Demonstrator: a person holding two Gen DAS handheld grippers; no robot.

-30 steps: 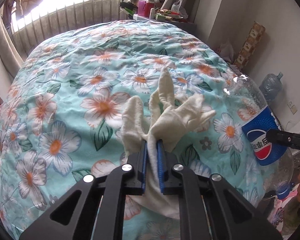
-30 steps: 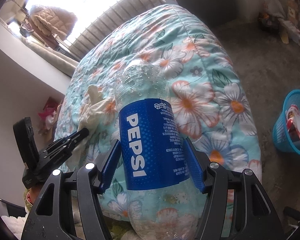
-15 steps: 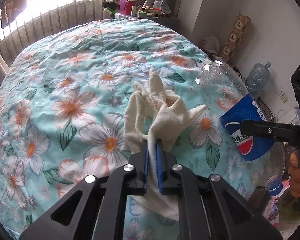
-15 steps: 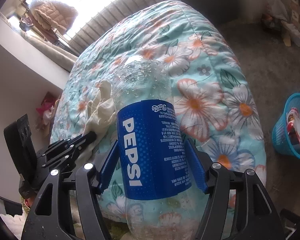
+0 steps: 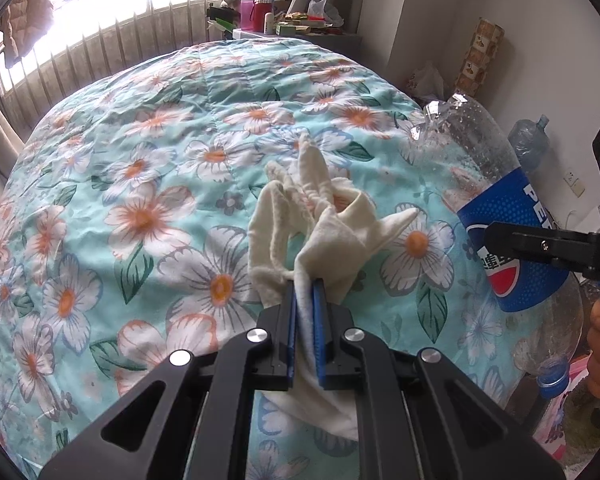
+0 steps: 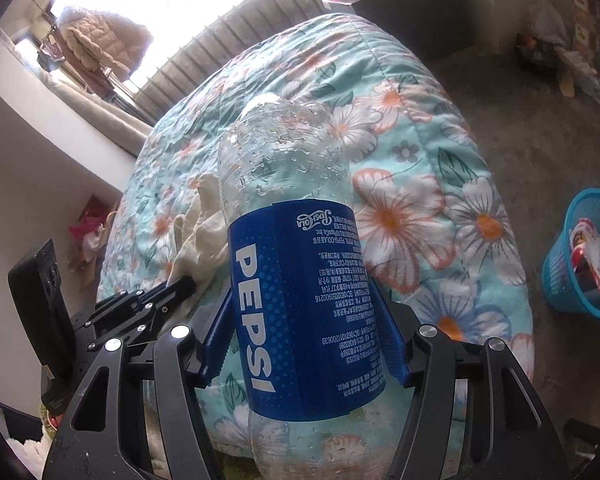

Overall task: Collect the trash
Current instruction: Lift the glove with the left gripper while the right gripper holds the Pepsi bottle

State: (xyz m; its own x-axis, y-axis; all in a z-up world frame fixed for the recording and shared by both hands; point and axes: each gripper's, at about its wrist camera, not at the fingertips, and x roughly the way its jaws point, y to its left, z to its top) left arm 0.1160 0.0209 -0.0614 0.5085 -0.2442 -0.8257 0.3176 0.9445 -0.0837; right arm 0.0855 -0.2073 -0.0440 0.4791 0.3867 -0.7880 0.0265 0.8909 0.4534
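Note:
My left gripper (image 5: 305, 286) is shut on a cream-white cloth (image 5: 324, 220) and holds it lifted over the near part of the floral bed cover (image 5: 140, 184). My right gripper (image 6: 304, 312) is shut on an empty clear Pepsi bottle (image 6: 300, 280) with a blue label, held base forward and cap toward me. The bottle also shows at the right of the left wrist view (image 5: 504, 216), beside the bed's edge. The cloth (image 6: 200, 224) and the left gripper (image 6: 180, 284) show left of the bottle in the right wrist view.
A blue mesh trash basket (image 6: 580, 256) with rubbish in it stands on the grey floor (image 6: 540, 120) right of the bed. A cluttered shelf (image 5: 284, 20) stands by the window. A large water jug (image 5: 528, 144) and bags lie by the right wall.
Both grippers have drawn back toward the foot of the bed, each keeping its hold. The cloth is now lifted off the cover. The bottle sits closer to the left gripper's side.

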